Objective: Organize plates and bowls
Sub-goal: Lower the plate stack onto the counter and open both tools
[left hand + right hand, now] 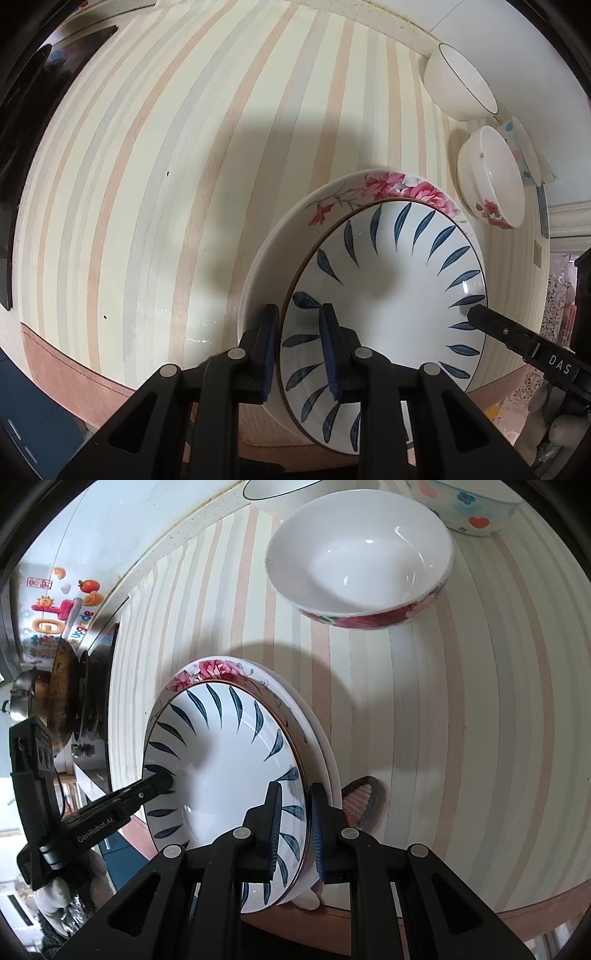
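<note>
The blue-leaf plate (388, 295) sits stacked on a rose-rimmed plate (369, 188) near the front edge of the striped worktop (166, 147), and both grippers have it by opposite rims. In the left wrist view the left gripper (301, 350) has its fingers (330, 354) nearly closed, pinching the plate's near rim, one finger inside the dish and one outside. The right gripper (476, 314) enters that view only as a black finger tip touching the far rim, with lettering on its body.

The right wrist view shows the mirror of this: the right gripper (295, 834) fingers (273, 830) are nearly closed on the blue-leaf plate (221, 760) rim, above the edge of the rose-rimmed plate (214, 670) beneath it. The left gripper (162, 779) reaches in from the left, its tip on the opposite rim.

Only the right view looks straight into the white bowl with a rose band (358, 557), with a heart-patterned bowl (469, 506) behind it and a dark-rimmed white bowl (280, 491) toward the back edge. It also shows a dark pan (62, 690) and colourful stickers (55, 609) on the wall at the worktop's left end. The left view shows those bowls small at the right edge, the white bowl with a rose band (491, 177) and dark-rimmed white bowl (458, 81) seen side-on, and far more bare striped cloth, its pinkish border hanging at the front edge.
</note>
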### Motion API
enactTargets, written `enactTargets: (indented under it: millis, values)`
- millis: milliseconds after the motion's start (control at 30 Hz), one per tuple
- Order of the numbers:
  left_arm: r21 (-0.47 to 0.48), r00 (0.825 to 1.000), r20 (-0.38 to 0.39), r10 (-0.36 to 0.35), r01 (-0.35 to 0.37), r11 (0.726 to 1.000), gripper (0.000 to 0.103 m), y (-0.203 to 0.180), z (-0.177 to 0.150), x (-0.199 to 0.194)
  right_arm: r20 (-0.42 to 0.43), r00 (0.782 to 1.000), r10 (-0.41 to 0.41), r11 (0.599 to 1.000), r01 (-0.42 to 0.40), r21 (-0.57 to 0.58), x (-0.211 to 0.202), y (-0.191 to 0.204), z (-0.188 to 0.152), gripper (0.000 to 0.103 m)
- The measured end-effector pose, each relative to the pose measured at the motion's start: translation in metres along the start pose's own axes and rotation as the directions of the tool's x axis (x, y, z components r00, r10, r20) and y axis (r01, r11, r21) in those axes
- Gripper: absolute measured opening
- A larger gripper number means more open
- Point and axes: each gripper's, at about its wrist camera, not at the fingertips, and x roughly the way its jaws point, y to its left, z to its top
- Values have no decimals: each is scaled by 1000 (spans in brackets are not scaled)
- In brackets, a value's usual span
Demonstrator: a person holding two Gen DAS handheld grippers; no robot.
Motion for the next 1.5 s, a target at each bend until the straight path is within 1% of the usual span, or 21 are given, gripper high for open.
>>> enactTargets:
  millis: [133,233,300,400,500,567,633,700,733,767,800,833,933,1000,1067,1133,1300,1500]
  values:
    - [-15,1000,4,3,-3,1000,20,0,1,-2,4,1000,8,1000,-8,16,-5,-2,-1,17]
    - [-16,1000,22,19,-19,1000,20,1,2,-7,9,1000,7,1000,-7,0,-8,0,0,18]
    - [-26,999,21,25,-25,999,20,1,0,-8,-3,1000,7,1000,-7,-7,-7,-1,0,18]
    - [-29,998,38,48,-47,998,20,-1,-6,-15,-4,1000,-12,999,12,-37,-8,2,-1,18]
    - [-4,993,86,81,-81,997,20,-10,-16,-34,19,999,-46,996,47,-82,-17,12,-7,18]
    - [21,989,120,88,-91,996,20,-17,-23,-53,43,996,-73,991,77,-111,-28,21,-14,18]
    - [59,980,164,111,-122,991,20,-26,-32,-76,72,994,-80,986,90,-142,-42,33,-25,18]
    - [91,975,194,107,-126,988,21,-33,-42,-96,106,990,-98,980,115,-164,-57,46,-38,18]
    - [107,973,208,102,-126,986,21,-36,-48,-107,113,988,-106,981,122,-149,-66,54,-46,19]
    - [125,971,218,99,-128,984,21,-37,-52,-116,125,987,-103,980,122,-159,-74,61,-53,19]
    - [144,970,229,85,-120,982,21,-39,-58,-128,150,983,-103,977,128,-169,-87,71,-63,24]
    - [154,968,241,77,-116,981,21,-39,-62,-136,166,980,-107,976,135,-173,-95,77,-69,33]
    - [188,961,271,61,-115,975,22,-41,-77,-160,222,968,-118,972,158,-172,-121,98,-91,52]
    - [205,959,279,46,-107,973,22,-40,-85,-172,240,963,-126,973,167,-160,-138,109,-104,56]
    - [220,959,281,26,-91,971,22,-39,-92,-182,256,960,-116,976,158,-151,-150,116,-117,57]
    - [227,959,282,16,-83,970,22,-35,-99,-191,278,953,-123,976,167,-140,-161,124,-130,60]
    - [250,962,273,-16,-55,967,22,-31,-115,-205,304,945,-121,978,165,-123,-180,139,-157,60]
    - [255,966,256,-22,-45,966,22,-32,-122,-204,299,948,-111,982,150,-112,-183,141,-164,60]
